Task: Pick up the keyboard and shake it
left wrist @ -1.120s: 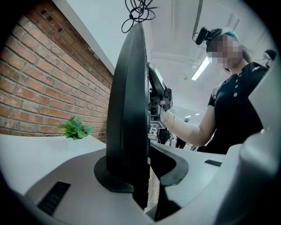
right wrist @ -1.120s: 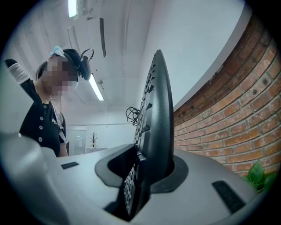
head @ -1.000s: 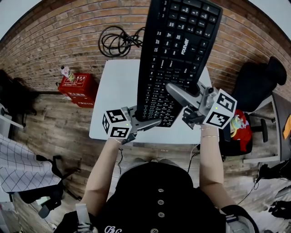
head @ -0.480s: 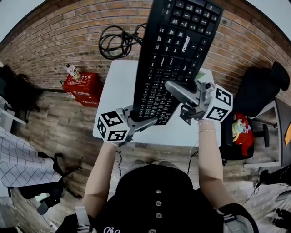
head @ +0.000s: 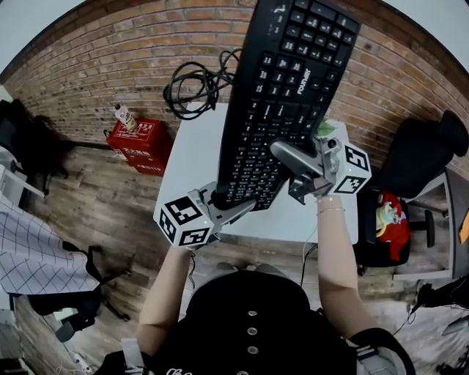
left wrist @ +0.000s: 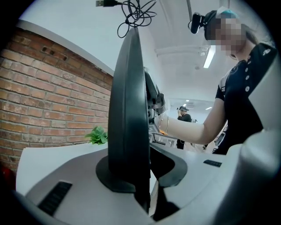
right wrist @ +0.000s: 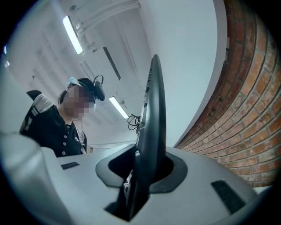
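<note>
Hanging above white table (head: 192, 150) in head view, keyboard (head: 282, 95) faces keys to camera, left gripper (head: 242, 208) at lower left edge, right gripper (head: 284, 151) at right edge.
Left gripper view: jaws closing, pads pressing keyboard's thin edge; cable (left wrist: 134, 13) at far end.
Right gripper view: jaws clamped on keyboard edge.

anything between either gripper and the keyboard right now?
Nothing visible. The keyboard sits directly in both sets of jaws: the left gripper is closing on its near corner, and the right gripper is shut on its side edge. It is held up above the white table.
</note>
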`<state>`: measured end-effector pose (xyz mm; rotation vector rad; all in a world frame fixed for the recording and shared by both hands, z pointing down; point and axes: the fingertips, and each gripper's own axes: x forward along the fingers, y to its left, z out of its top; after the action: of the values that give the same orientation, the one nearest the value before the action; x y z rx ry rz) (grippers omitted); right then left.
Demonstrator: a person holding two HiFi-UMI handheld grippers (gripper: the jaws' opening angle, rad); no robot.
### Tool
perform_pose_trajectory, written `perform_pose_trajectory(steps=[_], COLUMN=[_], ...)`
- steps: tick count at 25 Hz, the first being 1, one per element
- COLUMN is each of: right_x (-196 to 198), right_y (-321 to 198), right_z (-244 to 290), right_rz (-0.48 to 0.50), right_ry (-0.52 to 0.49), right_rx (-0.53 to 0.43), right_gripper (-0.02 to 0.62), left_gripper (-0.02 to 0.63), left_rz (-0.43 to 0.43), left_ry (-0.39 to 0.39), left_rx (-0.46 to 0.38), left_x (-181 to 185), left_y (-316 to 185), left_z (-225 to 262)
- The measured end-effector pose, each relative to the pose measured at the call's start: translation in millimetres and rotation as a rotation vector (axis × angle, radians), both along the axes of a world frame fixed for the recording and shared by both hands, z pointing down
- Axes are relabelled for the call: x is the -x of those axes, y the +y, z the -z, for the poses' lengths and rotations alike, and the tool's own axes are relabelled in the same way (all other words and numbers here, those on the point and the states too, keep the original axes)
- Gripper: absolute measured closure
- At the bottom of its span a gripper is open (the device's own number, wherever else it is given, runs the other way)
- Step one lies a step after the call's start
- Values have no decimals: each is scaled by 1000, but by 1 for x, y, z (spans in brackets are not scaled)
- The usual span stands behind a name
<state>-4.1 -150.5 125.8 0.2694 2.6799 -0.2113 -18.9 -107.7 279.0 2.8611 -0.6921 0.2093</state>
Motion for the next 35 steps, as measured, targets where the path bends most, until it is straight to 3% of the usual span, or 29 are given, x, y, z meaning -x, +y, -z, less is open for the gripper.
perform_pose_trajectory(steps=[8, 18, 28, 35], right_x=[-5, -6, -6, -7], right_y=[18, 19, 29, 24], right_z=[1, 1, 10, 21], right_rz=[95, 50, -73, -223], right_ry=[-10, 10, 77, 174], right_rx=[-53, -58, -102, -115], right_gripper=[495, 495, 495, 494], left_gripper=[516, 515, 517, 515], left_rz=[63, 11, -125, -243], left_ry=[-20, -13, 18, 107], left_rx=[-63, -62, -80, -83], left_x=[-5, -6, -16, -31], left_y=[6, 5, 7, 1], left_z=[-1, -1, 5, 16])
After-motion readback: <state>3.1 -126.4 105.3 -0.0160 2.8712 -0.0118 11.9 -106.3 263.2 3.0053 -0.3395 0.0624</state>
